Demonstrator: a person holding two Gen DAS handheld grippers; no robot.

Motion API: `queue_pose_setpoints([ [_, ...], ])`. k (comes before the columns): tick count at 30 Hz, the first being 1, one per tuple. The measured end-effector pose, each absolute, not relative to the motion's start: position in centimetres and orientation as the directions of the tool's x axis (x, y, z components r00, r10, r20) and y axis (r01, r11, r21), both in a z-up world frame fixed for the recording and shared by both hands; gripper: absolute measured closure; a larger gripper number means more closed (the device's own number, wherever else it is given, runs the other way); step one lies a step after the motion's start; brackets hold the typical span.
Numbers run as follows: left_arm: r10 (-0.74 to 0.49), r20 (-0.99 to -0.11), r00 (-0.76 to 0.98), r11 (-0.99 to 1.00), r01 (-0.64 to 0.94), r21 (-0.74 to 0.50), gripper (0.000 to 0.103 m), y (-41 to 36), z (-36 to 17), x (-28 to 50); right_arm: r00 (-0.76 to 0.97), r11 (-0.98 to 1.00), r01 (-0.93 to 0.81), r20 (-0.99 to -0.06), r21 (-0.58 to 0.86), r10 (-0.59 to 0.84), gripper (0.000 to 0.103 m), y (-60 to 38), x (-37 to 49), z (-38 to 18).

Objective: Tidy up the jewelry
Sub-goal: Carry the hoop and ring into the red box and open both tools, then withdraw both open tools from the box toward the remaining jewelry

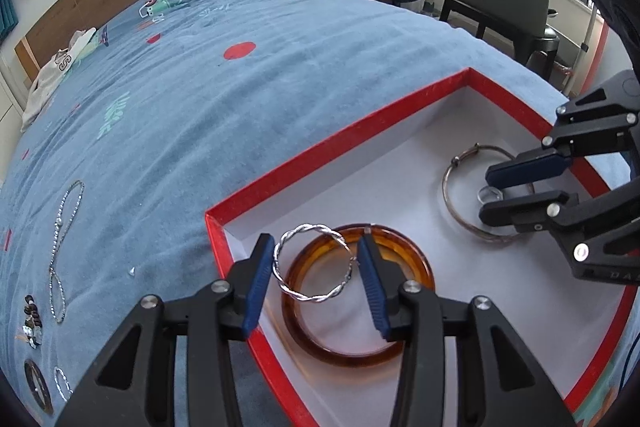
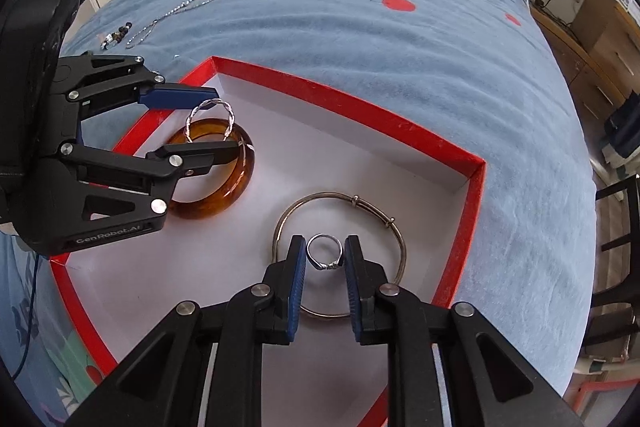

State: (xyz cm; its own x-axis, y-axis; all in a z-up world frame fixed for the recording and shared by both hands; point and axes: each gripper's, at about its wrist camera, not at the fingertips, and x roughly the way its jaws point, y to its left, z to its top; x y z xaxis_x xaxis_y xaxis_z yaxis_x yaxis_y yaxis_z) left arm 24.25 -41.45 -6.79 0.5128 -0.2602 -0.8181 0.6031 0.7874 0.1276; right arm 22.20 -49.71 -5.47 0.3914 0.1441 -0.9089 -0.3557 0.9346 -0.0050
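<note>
We log the left gripper [image 1: 316,267], jaws half open, pinching a twisted silver bangle [image 1: 314,263] above the amber bangle [image 1: 356,307] in the red box [image 1: 340,143]. Only our right view shows the right gripper [image 2: 325,259] nipping a small ring [image 2: 325,251] inside the wire bangle [image 2: 340,195].

bangle [image 1: 356,307]: glossy amber, maybe resin | bedspread [image 1: 240,99]: matt blue cloth

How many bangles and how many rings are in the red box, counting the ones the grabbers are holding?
Bangles: 3 (amber bangle, thin metal bangle, twisted silver bangle)
Rings: 1 (small ring)
Total: 4
</note>
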Motion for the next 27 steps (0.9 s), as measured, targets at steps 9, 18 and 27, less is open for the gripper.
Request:
queue_pose_setpoints([
  [9,-0.268,-0.822,0.502,0.775,0.620,0.126,0.058,-41.5,-6.4,23.8,0.407,0.940,-0.342,-0.901,0.002,0.150,0.062,-49.7,21.6,-4.8],
  [18,-0.339,-0.822,0.458,0.764,0.644,0.044,0.055,-40.5,-3.7,22.8,0.473,0.967,-0.253,-0.871,0.011,0.133,0.061,-51.6,18.8,-1.7],
  [27,-0.325,-0.789,0.521,0.804,0.591,0.060,0.051,-33.1,2.0,19.5,0.564,0.986,-0.163,-0.816,0.041,0.127,0.060,-51.8,14.1,3.1],
])
